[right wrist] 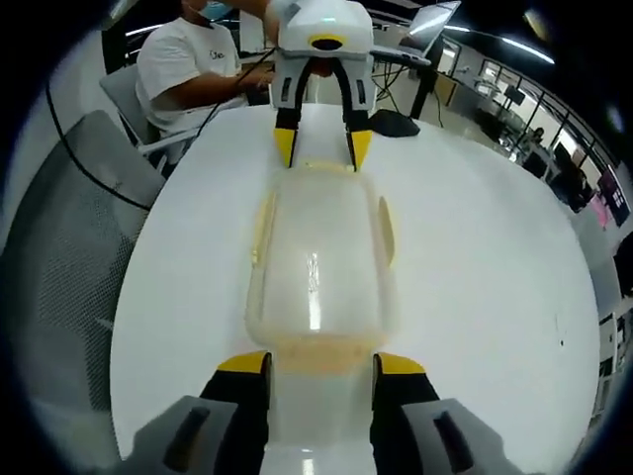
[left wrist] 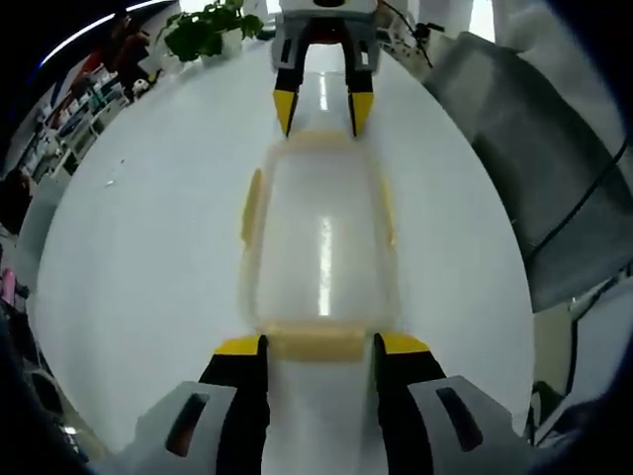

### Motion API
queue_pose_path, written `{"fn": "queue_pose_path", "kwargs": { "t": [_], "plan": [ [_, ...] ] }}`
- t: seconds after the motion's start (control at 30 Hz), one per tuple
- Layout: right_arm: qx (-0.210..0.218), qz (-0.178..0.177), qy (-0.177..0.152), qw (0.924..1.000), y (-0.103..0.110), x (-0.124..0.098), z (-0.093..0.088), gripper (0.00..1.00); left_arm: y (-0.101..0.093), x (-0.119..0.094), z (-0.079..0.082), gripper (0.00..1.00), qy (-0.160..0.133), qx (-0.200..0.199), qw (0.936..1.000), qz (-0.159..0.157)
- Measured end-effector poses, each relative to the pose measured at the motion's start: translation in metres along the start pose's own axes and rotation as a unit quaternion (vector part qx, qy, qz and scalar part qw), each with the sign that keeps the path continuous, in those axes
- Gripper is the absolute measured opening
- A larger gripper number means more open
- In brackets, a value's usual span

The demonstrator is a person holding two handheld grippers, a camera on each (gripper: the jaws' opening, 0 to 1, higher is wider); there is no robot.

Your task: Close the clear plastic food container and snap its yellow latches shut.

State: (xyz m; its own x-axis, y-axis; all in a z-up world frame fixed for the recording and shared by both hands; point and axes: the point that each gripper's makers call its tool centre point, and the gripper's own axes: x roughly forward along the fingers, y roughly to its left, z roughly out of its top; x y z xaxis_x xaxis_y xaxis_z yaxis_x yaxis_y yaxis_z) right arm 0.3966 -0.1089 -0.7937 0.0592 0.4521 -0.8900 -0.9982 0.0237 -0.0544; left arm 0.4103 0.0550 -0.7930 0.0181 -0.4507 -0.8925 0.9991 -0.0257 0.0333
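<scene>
the lidded clear container (left wrist: 318, 237), nothing visible inside, lies on the white surface (left wrist: 148, 247) between the left claw (left wrist: 318, 346) and right claw (right wrist: 321, 364), both spread wide at its end latches.

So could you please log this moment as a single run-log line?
container: lid on, on white table | left gripper: open at near end | right gripper: open at far end

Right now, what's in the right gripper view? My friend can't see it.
A clear container with yellow latches lies on a white table, between the right hand-held gripper near us and the left hand-held gripper at its far end. A person sits behind.
</scene>
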Motion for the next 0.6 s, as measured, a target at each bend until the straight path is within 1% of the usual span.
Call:
{"fn": "queue_pose_path", "kwargs": {
  "t": [0.07, 0.17, 0.27, 0.4, 0.43, 0.5, 0.53, 0.6],
  "plan": [
    [-0.002, 0.001, 0.004, 1.0, -0.0005, 0.002, -0.001, 0.37, -0.0026, 0.0024, -0.0003, 0.38, 0.003, 0.004, 1.0, -0.005],
    [0.001, 0.007, 0.007, 0.9999, 0.0007, 0.0041, -0.0019, 0.37, -0.0047, 0.0054, -0.0016, 0.38, 0.02, 0.029, 0.9994, -0.008],
    [-0.006, 0.014, 0.014, 0.9998, 0.0025, 0.0068, -0.0041, 0.38, -0.0038, 0.0054, -0.0003, 0.38, 0.021, 0.028, 0.9994, -0.008],
    [0.003, 0.021, 0.015, 0.9997, 0.0013, 0.0077, -0.0023, 0.38, -0.0037, 0.0053, -0.0012, 0.38, 0.022, 0.023, 0.9994, -0.009],
    [0.005, 0.023, 0.017, 0.9996, 0.0018, 0.0077, -0.0025, 0.38, -0.0036, 0.0055, -0.0011, 0.38, 0.023, 0.018, 0.9995, -0.01],
    [0.003, 0.023, 0.019, 0.9995, 0.0022, 0.0078, -0.0024, 0.37, -0.0043, 0.0068, -0.0005, 0.38, 0.021, -0.015, 0.9996, -0.009],
    [0.002, 0.024, 0.021, 0.9995, 0.0022, 0.008, -0.0023, 0.37, -0.003, 0.0066, -0.0009, 0.38, 0.024, 0.0, 0.9997, -0.01],
    [0.004, 0.024, 0.025, 0.9994, 0.0027, 0.0084, -0.0025, 0.37, -0.0037, 0.0067, -0.0012, 0.38, 0.027, 0.0, 0.9996, -0.01]
  ]
}}
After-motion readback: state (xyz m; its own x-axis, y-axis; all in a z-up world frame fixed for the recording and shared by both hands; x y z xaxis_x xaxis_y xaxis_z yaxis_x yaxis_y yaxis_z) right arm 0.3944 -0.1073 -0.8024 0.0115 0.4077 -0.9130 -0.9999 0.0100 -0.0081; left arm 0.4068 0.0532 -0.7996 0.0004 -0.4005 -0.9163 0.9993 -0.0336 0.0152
